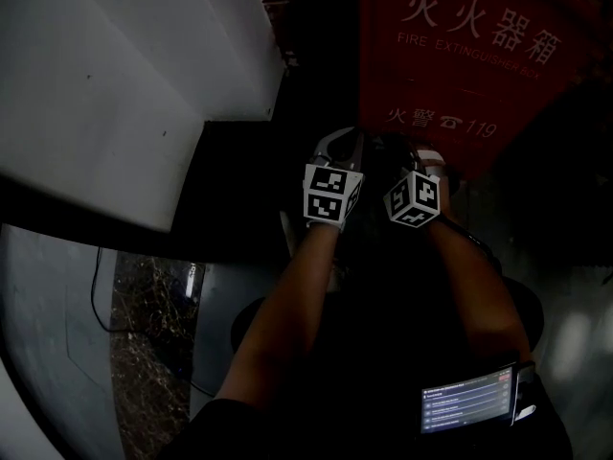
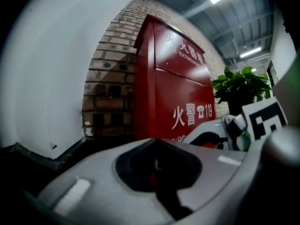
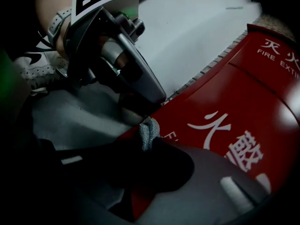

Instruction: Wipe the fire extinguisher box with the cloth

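The red fire extinguisher box (image 1: 469, 56) with white lettering stands against a brick wall, just ahead of both grippers. In the head view my left gripper (image 1: 343, 147) and right gripper (image 1: 421, 161) are held side by side, close to the box's lower front. The right gripper (image 3: 150, 142) is shut on a small grey cloth (image 3: 147, 132), and the tuft sticking out of its jaws lies against the red box (image 3: 243, 107). The left gripper (image 2: 157, 140) is shut with nothing visible in it and points at the box (image 2: 178, 88).
A white wall (image 1: 124, 84) rises to the left of the box, with brick wall (image 2: 110, 78) between them. A potted plant (image 2: 239, 86) stands to the right of the box. A lit phone screen (image 1: 465, 401) hangs at the person's waist. A cable (image 1: 96, 295) runs along the floor.
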